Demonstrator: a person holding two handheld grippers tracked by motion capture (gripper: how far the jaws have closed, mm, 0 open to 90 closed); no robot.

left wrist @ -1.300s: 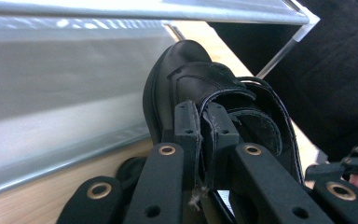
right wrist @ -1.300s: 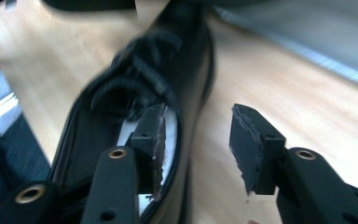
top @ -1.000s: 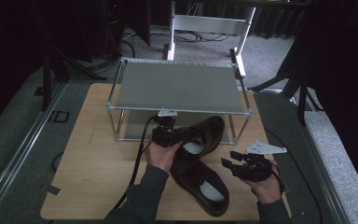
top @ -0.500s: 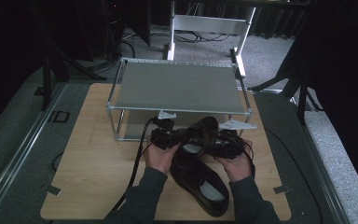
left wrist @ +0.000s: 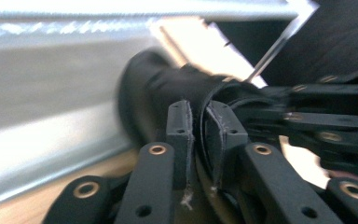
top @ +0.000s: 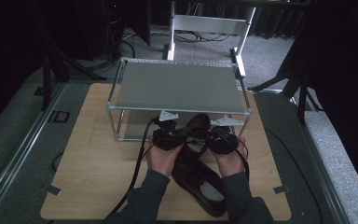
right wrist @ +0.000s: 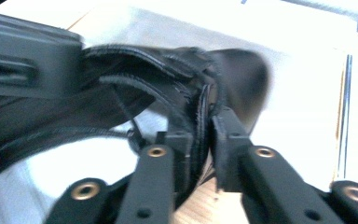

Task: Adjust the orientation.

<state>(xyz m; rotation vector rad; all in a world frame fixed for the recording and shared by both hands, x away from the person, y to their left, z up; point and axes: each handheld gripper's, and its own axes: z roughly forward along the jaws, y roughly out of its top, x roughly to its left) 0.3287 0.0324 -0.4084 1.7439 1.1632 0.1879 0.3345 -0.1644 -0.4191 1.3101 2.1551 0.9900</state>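
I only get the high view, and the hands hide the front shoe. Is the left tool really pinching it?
Observer: Yes. In the left gripper view, the left tool has its jaws closed on the thin edge of the black shoe.
Operator: And the right one?
Observer: In the right gripper view, the right tool is pinching the shoe's stitched edge too.
Operator: Where's the shoe's toe pointing?
Observer: In the left gripper view, it points toward the silver bottom shelf of the rack.
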